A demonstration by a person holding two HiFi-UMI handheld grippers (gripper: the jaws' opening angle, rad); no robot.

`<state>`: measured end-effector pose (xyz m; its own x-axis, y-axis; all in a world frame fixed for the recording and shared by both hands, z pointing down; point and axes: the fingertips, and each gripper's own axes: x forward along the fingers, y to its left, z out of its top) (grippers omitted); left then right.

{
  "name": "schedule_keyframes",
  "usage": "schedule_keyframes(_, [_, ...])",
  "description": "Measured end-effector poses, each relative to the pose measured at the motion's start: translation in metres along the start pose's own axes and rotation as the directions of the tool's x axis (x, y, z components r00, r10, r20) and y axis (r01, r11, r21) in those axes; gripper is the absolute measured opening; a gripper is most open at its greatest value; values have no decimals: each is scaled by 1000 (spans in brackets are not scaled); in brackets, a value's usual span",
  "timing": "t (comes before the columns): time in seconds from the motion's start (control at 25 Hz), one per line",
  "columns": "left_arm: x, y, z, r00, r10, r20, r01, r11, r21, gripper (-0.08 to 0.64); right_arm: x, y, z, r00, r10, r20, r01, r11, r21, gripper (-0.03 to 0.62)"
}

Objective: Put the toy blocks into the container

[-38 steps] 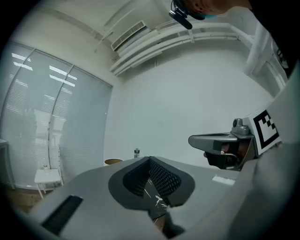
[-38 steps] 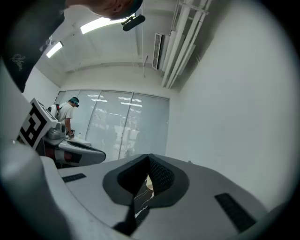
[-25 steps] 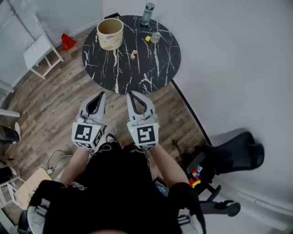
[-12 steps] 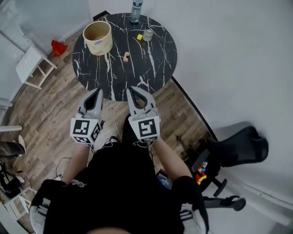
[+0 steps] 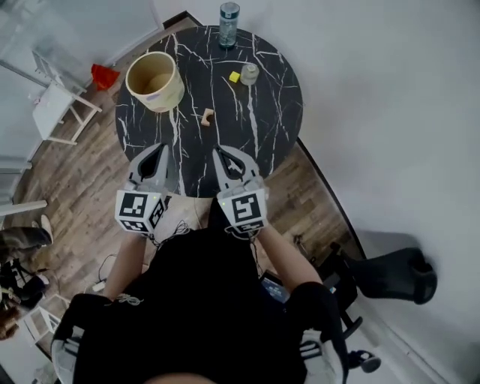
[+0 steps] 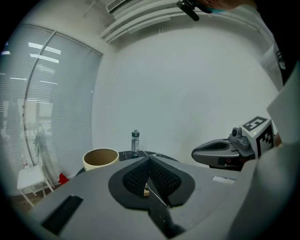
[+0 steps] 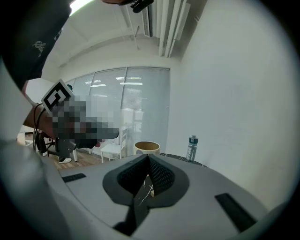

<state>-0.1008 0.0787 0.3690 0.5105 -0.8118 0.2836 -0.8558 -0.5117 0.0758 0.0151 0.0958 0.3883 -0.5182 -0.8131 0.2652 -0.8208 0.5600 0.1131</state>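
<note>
A cream round container (image 5: 154, 81) stands open at the far left of the round black marble table (image 5: 262, 127). A small wooden block (image 5: 208, 116) lies near the table's middle, and a yellow block (image 5: 234, 76) lies farther back next to a small grey cylinder (image 5: 249, 73). My left gripper (image 5: 160, 151) and right gripper (image 5: 220, 154) hover side by side over the table's near edge, both shut with nothing held. In the left gripper view the left gripper (image 6: 149, 158) points between the container (image 6: 100, 158) and the right gripper (image 6: 225, 152). In the right gripper view the right gripper (image 7: 147, 157) points toward the container (image 7: 147, 147).
A water bottle (image 5: 229, 15) stands at the table's far edge. A white stool (image 5: 56, 105) and a red thing (image 5: 105, 75) sit on the wooden floor at the left. A white wall runs along the right, with a black office chair (image 5: 390, 274) by it. Cables lie near my feet.
The table has come closer in the head view. Both grippers, earlier over the floor short of it, now reach over its near edge. Their jaws stay shut.
</note>
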Motion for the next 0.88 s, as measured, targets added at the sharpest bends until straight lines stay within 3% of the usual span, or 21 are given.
schedule_keyframes(0.16, [49, -5, -16, 995, -9, -103, 5, 999, -44, 0, 31, -38, -26, 998, 52, -38, -50, 998, 48, -3])
schedule_keyframes(0.36, [99, -7, -32, 985, 4, -175, -18, 997, -81, 0, 58, -71, -58, 991, 111, -78, -101, 987, 124, -3])
schedule_keyframes(0.64, [149, -1, -92, 948, 14, -318, -32, 998, -52, 0, 88, -80, -97, 977, 168, -127, -143, 972, 187, -3])
schedule_keyframes(0.88, [174, 6, -124, 924, -13, -382, -15, 997, -70, 0, 105, -70, -127, 965, 182, -188, -130, 957, 260, -3])
